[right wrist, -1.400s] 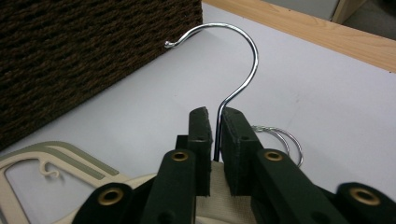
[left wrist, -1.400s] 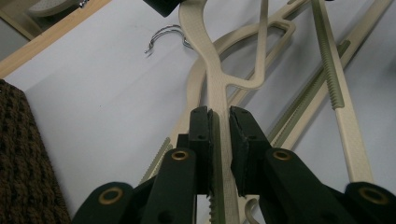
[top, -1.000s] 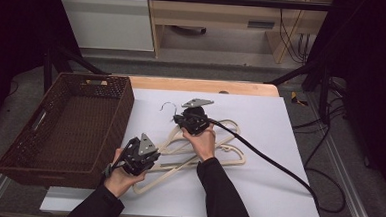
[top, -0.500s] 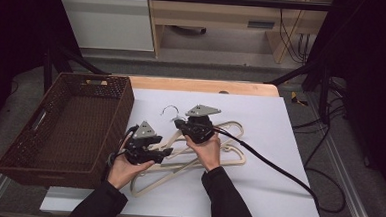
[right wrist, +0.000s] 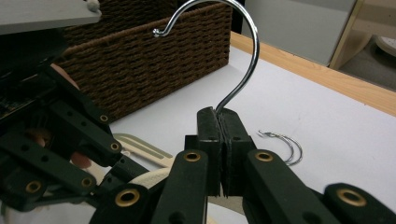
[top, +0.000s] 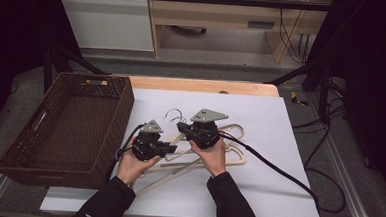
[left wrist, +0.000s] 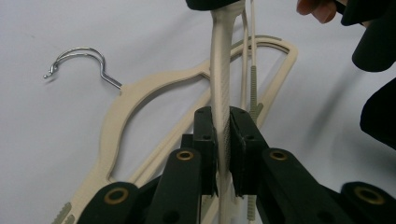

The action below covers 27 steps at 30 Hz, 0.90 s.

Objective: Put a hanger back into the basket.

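A: Our left gripper (left wrist: 223,140) just re-closed, clamped on the top hanger's (left wrist: 223,60) arm; both hands shifted toward the wicker basket (top: 65,127).

B: Right gripper (right wrist: 223,140) pinches its chrome hook (right wrist: 233,51). Hanger probably off the desk (top: 279,143), ready for basket.

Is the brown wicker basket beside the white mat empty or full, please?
Empty: the brown wicker basket shows only its bare woven floor, while the beige plastic hangers lie on the white mat.

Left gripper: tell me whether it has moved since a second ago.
Yes. The left gripper has moved up the table, away from the near edge, now beside the basket wall's middle.
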Motion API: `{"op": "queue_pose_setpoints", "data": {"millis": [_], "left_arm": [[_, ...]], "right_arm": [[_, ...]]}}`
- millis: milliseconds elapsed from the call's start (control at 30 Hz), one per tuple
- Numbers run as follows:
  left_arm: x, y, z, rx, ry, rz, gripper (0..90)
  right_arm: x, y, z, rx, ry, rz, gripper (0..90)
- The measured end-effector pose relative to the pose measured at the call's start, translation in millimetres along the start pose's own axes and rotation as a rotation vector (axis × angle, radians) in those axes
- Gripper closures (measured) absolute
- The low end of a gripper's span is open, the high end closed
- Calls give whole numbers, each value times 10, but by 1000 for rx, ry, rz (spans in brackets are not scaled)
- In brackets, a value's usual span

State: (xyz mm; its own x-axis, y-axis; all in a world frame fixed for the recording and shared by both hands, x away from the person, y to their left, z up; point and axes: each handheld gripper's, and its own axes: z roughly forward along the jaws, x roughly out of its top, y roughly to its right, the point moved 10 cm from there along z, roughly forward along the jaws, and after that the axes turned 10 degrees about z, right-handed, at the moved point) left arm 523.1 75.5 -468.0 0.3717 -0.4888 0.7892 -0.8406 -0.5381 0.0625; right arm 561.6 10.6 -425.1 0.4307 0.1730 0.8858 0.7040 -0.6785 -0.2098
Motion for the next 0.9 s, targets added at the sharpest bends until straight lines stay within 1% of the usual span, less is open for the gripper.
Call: {"op": "queue_pose_setpoints", "data": {"millis": [67,100,133,167,200,267,300,333,367,467,600,700,733,800,900], "left_arm": [[12,42,-41,-8,18,-4,848],[23,79,-65,-29,30,-11,856],[30,110,-87,-27,37,-3,863],[32,130,-109,-12,36,8,864],[37,153,-131,-6,40,18,864],[43,206,-178,-10,43,27,865],[49,239,-203,-19,48,25,865],[61,263,-232,-23,57,33,866],[73,285,-262,-23,64,41,865],[129,332,-376,-19,86,61,865],[208,342,-556,-10,114,78,866],[257,312,-686,10,114,100,865],[281,298,-728,20,115,100,865],[335,274,-818,34,117,111,865],[421,241,-967,40,125,123,865]], "right_arm": [[8,-33,-63,0,1,-11,883],[12,-51,-102,3,2,-18,873],[19,-76,-148,10,6,-22,850],[28,-97,-199,10,11,-27,826],[36,-121,-256,13,15,-30,797],[49,-173,-380,24,24,-39,740],[53,-191,-446,20,30,-47,711],[55,-199,-516,11,35,-57,677],[51,-211,-589,15,40,-61,646],[29,-201,-808,10,67,-50,540],[-28,-99,-1084,-15,108,-26,387],[-117,19,-1251,-37,119,-3,282],[-152,65,-1294,-49,121,12,254],[-235,161,-1374,-67,118,26,228],[-339,300,-1473,-90,119,64,199]]}}
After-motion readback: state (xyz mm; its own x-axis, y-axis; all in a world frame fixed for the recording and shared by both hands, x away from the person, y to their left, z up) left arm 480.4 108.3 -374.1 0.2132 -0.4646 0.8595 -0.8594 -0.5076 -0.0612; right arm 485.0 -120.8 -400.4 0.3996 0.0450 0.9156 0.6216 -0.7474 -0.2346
